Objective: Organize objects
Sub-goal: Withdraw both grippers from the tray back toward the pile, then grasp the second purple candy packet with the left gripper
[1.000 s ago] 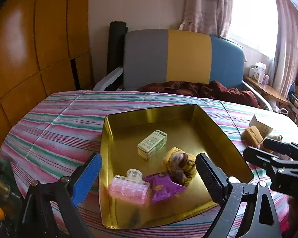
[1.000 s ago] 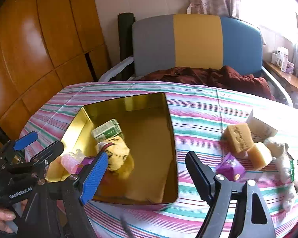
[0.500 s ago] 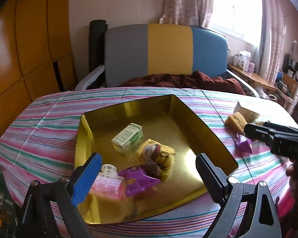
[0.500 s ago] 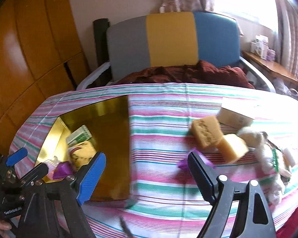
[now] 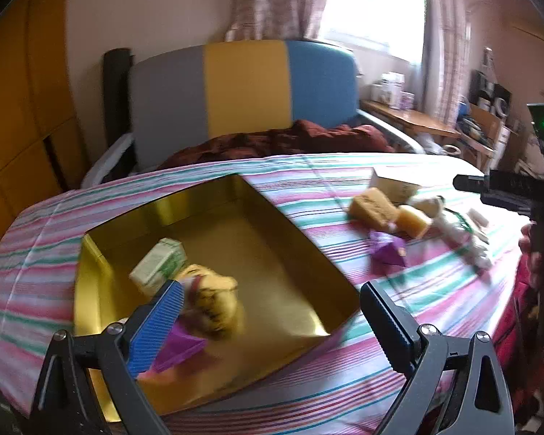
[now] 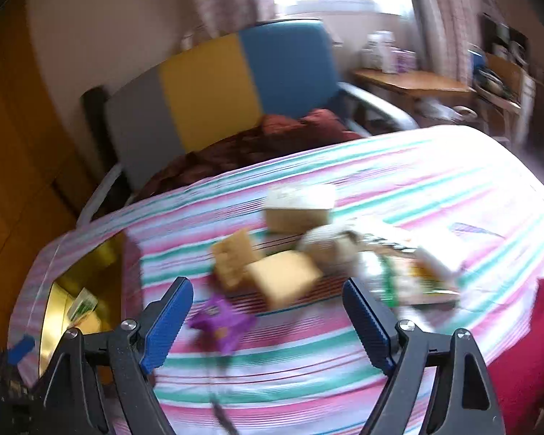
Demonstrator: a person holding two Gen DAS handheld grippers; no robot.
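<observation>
Daylight is pouring in from the far window (image 5: 375, 11), which is blowing out to white and glaring on the striped cloth (image 6: 482, 166) at far right, while motion blur is smearing the right wrist view and fisheye distortion is bending and darkening the edges.

The right claw (image 6: 268, 320) hangs empty, jaws wide apart, over the striped counter (image 6: 435, 195); a purple packet (image 6: 219, 324) and yellow sponges (image 6: 283, 284) lie ahead, blurred.

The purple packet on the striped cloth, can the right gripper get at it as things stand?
Probably yes. The right gripper is open and empty, and the purple packet lies just ahead, apart from the yellow sponges, with nothing over it.
</observation>
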